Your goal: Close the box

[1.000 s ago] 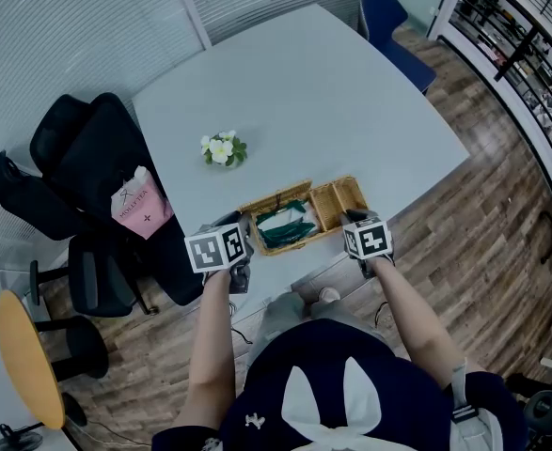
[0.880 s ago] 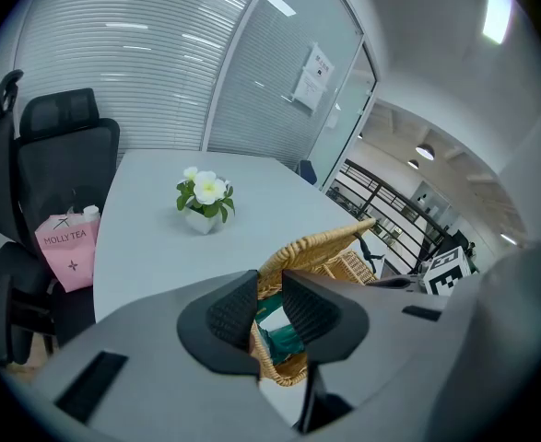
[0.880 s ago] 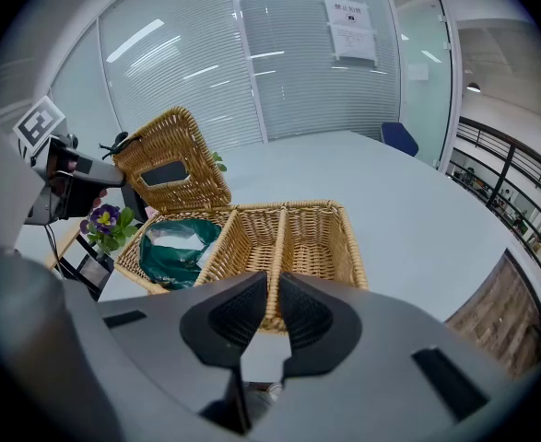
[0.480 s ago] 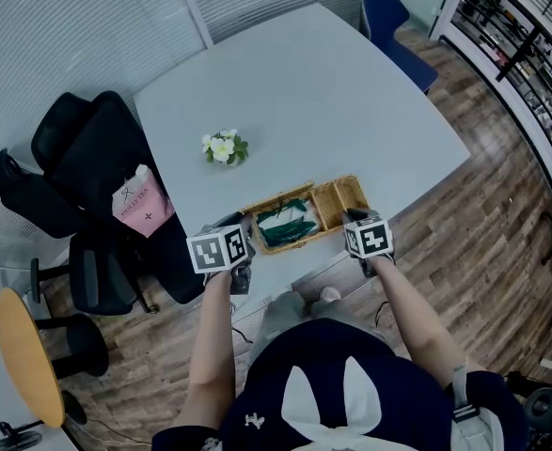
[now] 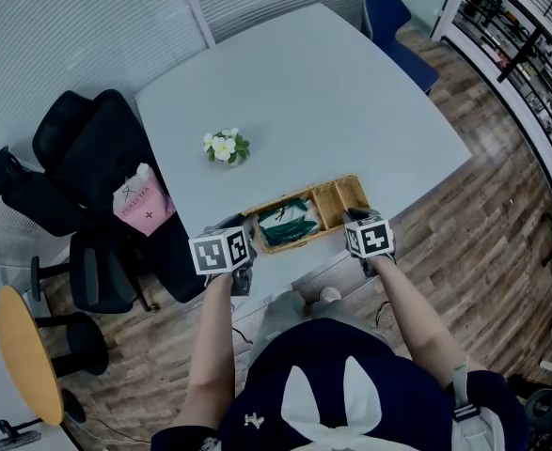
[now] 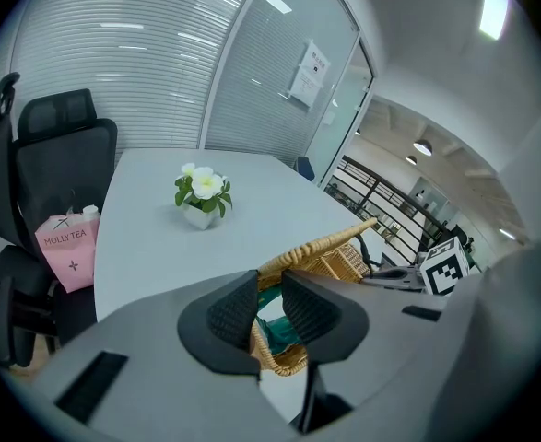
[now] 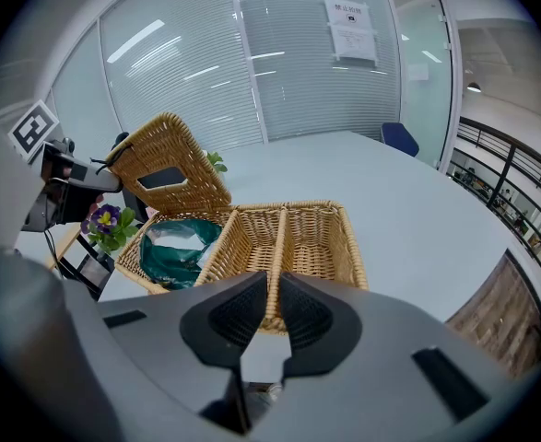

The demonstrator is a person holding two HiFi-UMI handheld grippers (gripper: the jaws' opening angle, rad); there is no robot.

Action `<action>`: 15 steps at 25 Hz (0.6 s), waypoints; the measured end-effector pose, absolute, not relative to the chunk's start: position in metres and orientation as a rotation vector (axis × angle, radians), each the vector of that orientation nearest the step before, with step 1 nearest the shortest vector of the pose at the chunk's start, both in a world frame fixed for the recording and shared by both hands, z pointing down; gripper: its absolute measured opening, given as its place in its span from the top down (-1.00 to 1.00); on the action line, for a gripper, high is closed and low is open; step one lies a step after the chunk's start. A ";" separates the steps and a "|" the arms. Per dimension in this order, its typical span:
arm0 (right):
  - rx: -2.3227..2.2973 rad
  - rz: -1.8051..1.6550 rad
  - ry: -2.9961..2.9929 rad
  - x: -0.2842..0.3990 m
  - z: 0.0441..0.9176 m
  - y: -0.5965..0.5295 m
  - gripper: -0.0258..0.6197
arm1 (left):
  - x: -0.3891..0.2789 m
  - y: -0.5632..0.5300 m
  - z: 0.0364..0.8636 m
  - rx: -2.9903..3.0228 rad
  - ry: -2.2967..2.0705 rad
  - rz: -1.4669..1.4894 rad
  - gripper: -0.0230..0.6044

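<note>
- Our left gripper (image 6: 268,307) clamps the raised lid (image 7: 180,145), to swing it down
- Our right gripper (image 7: 272,313) pinches the rim of the box (image 7: 311,238) by the near edge of the table (image 5: 304,83), steadying it

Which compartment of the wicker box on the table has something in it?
The large end compartment beside the raised lid: it holds a green packet. The two narrower compartments of the wicker box are empty.
</note>
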State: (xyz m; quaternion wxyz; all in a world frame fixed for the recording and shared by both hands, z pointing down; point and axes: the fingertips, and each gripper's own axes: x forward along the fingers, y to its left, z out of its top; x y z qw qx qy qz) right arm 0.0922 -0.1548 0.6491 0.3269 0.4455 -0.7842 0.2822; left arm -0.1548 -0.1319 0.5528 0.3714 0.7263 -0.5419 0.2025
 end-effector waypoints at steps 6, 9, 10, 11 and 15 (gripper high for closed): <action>1.169 0.734 -2.052 0.093 0.649 -0.156 0.76 | -0.154 -0.131 0.554 1.865 -1.387 0.524 0.64; 1.177 0.726 -2.050 0.093 0.647 -0.157 0.76 | -0.154 -0.130 0.555 1.868 -1.385 0.530 0.64; 1.176 0.727 -2.052 0.093 0.648 -0.156 0.76 | -0.154 -0.129 0.556 1.869 -1.385 0.531 0.64; 1.173 0.730 -2.054 0.092 0.648 -0.156 0.76 | -0.154 -0.129 0.556 1.869 -1.384 0.533 0.64; 1.173 0.732 -2.054 0.093 0.649 -0.155 0.76 | -0.152 -0.125 0.557 1.873 -1.379 0.541 0.64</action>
